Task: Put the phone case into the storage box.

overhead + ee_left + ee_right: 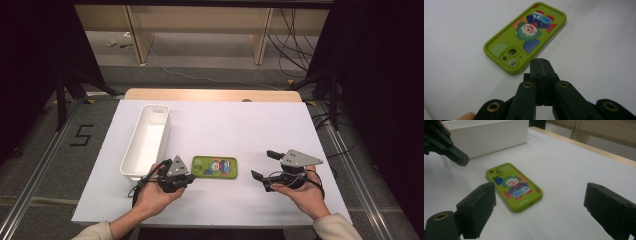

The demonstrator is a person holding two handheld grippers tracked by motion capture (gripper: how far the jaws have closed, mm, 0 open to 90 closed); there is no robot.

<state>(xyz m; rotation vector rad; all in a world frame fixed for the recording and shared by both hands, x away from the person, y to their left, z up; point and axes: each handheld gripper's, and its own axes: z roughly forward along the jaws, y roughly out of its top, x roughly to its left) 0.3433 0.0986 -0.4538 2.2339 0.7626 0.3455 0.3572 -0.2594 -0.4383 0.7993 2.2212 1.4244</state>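
Right gripper (pixel 540 210): black jaws rise from the lower corners of the right gripper view, spread wide, nothing between them. In the high view it sits at lower right (pixel 265 170), held in the person's right hand (pixel 302 192), grey three-cornered plate on top, jaws pointing toward frame centre.

Left gripper (pixel 541 71): jaws pressed together at lower centre of the left gripper view, clenched on nothing, tips just short of the case. In the high view it sits at lower centre-left (pixel 190 177), held in the left hand (pixel 152 195); in the right gripper view it enters at upper left (pixel 461 160).

Phone case (pixel 215 167): green, clown picture, camera cut-outs at one end. Lies flat on the white table top (pixel 240 125), centre of the high view, between the two grippers, touched by neither. Upper centre of the left gripper view (pixel 526 35); centre-left of the right gripper view (pixel 514 190).

White bin (pixel 146 140): long, open-topped, left of centre in the high view, just beside the left gripper.
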